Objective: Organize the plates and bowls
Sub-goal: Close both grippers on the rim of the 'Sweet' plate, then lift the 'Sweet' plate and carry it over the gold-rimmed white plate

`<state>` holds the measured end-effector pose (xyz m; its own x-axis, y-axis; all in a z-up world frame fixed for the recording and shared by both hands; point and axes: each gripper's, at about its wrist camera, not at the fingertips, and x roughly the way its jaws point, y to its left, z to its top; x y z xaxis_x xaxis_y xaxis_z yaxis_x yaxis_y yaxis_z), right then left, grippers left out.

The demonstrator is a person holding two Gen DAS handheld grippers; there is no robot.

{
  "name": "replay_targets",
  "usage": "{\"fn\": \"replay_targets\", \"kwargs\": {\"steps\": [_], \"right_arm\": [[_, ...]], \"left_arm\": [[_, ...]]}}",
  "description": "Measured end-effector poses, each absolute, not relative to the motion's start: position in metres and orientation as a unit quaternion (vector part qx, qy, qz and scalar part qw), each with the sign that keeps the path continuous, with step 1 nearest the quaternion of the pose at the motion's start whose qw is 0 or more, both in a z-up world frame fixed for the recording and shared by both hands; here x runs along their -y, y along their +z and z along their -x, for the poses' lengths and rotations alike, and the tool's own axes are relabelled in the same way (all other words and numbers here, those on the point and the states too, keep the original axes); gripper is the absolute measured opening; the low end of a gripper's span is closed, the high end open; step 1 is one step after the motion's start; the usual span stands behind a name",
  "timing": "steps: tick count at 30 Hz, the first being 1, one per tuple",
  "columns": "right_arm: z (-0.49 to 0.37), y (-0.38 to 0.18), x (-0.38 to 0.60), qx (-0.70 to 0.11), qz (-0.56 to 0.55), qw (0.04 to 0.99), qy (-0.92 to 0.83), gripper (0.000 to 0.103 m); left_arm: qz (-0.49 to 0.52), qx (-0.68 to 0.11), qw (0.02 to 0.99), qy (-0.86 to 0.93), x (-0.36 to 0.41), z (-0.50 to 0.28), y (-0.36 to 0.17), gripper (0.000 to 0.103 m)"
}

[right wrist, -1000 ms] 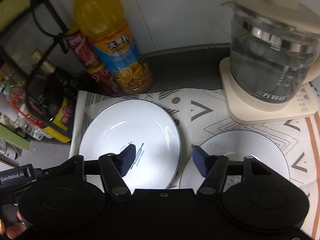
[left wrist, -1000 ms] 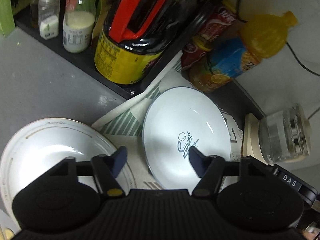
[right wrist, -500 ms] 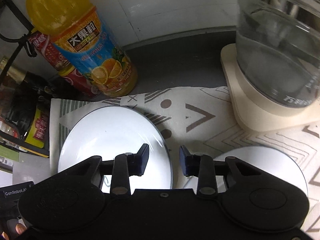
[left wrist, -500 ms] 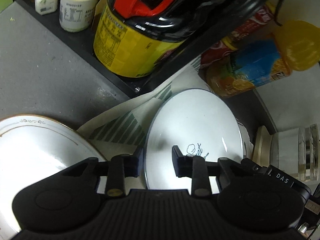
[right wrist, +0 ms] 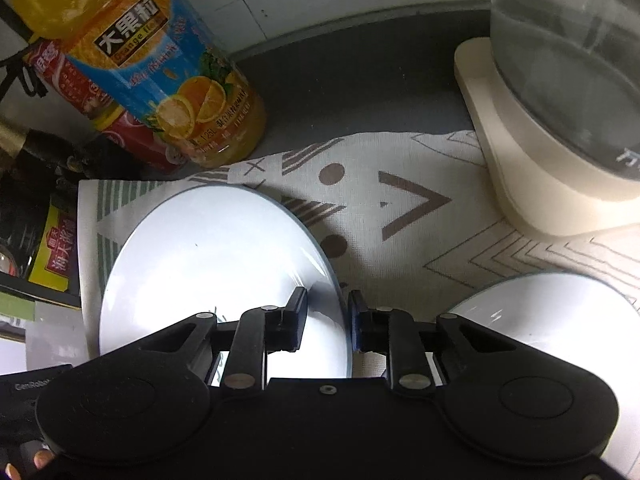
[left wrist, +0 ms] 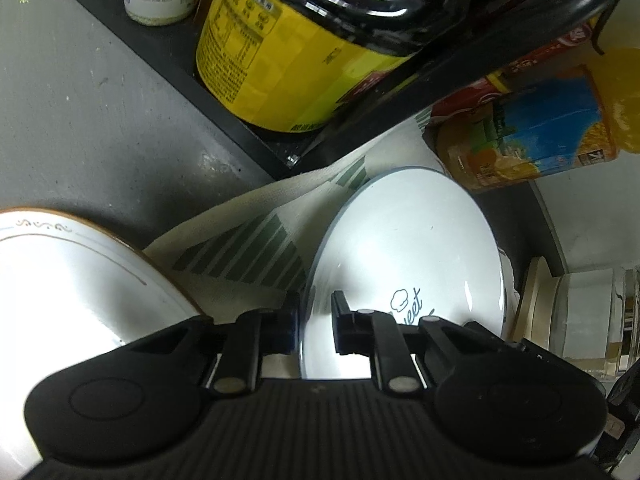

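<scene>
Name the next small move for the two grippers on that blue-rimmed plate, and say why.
Probably a level lift. The left gripper straddles the blue-rimmed plate at its left rim and the right gripper at its right rim; both jaws have just been closing. The plate lies on the patterned cloth.

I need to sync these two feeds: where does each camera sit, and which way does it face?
Left wrist: on the left tongs, looking steeply down at the "Sweet" plate's left rim, jaws astride it.
Right wrist: on the right tongs, looking down at that plate's right rim; fingertips show.
Shared: the plate, orange juice bottle, patterned cloth.
</scene>
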<state>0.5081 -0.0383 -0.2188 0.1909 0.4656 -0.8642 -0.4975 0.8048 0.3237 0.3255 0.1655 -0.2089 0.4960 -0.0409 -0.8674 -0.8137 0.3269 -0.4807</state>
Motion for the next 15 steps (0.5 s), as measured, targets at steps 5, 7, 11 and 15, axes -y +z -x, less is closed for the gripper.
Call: {"fn": "replay_targets", "kwargs": {"steps": [5, 7, 11, 15], "right_arm": [[-0.512, -0.221, 0.041, -0.564, 0.001, 0.764, 0.313, 0.022], [-0.509, -0.219, 0.041, -0.557, 0.004, 0.768, 0.317, 0.020], [-0.501, -0.212, 0.048, -0.545, -0.005, 0.770, 0.331, 0.014], [-0.495, -0.204, 0.057, -0.537, -0.027, 0.769, 0.346, 0.007]], "left_arm": [[0.502, -0.426, 0.699, 0.279, -0.165, -0.330, -0.209, 0.012], [0.505, -0.425, 0.699, 0.276, -0.166, -0.330, -0.209, 0.010], [0.505, -0.416, 0.706, 0.272, -0.170, -0.322, -0.205, 0.008], [0.511, -0.403, 0.710, 0.268, -0.174, -0.313, -0.199, 0.005]]}}
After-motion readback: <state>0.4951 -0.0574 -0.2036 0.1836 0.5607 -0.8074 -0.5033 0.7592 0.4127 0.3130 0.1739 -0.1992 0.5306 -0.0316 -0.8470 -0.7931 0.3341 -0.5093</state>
